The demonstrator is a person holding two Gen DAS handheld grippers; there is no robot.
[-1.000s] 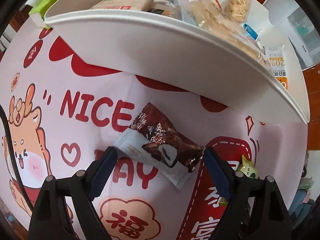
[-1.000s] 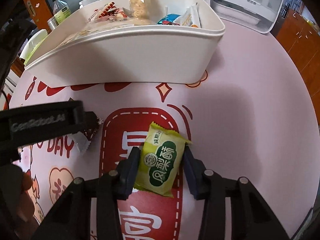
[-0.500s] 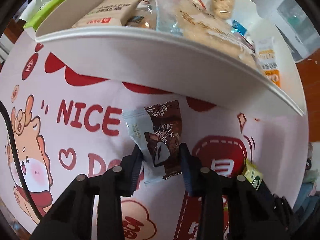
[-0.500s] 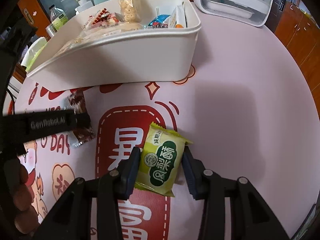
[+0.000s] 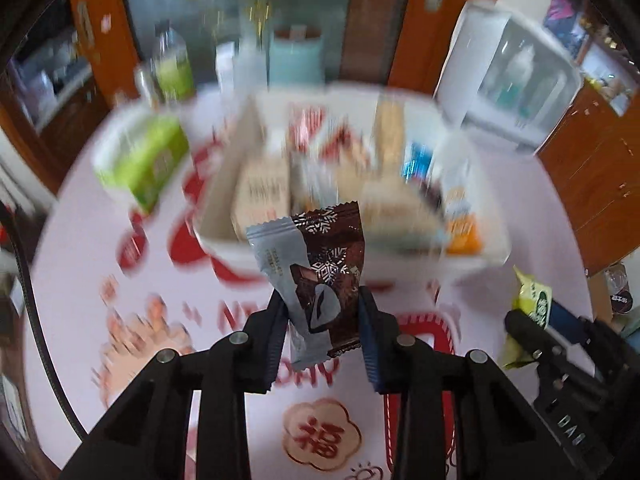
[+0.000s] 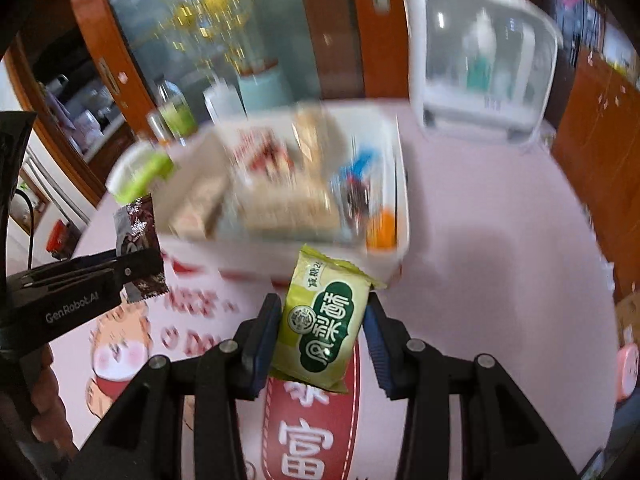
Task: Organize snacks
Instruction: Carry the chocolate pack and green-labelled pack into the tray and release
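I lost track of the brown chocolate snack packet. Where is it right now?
The brown snack packet is clamped in the left gripper, lifted off the pink tablecloth just in front of the white bin.

Orange-brown wooden cabinets [image 6: 592, 128], glass-panelled door [image 6: 224, 28], pink printed tablecloth [image 6: 500, 248].

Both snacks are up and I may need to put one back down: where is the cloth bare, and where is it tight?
Bare pink tablecloth lies right of the white bin, in front of the clear-fronted white box. Left of the bin it is tight: a green box and bottles. The bin is packed.
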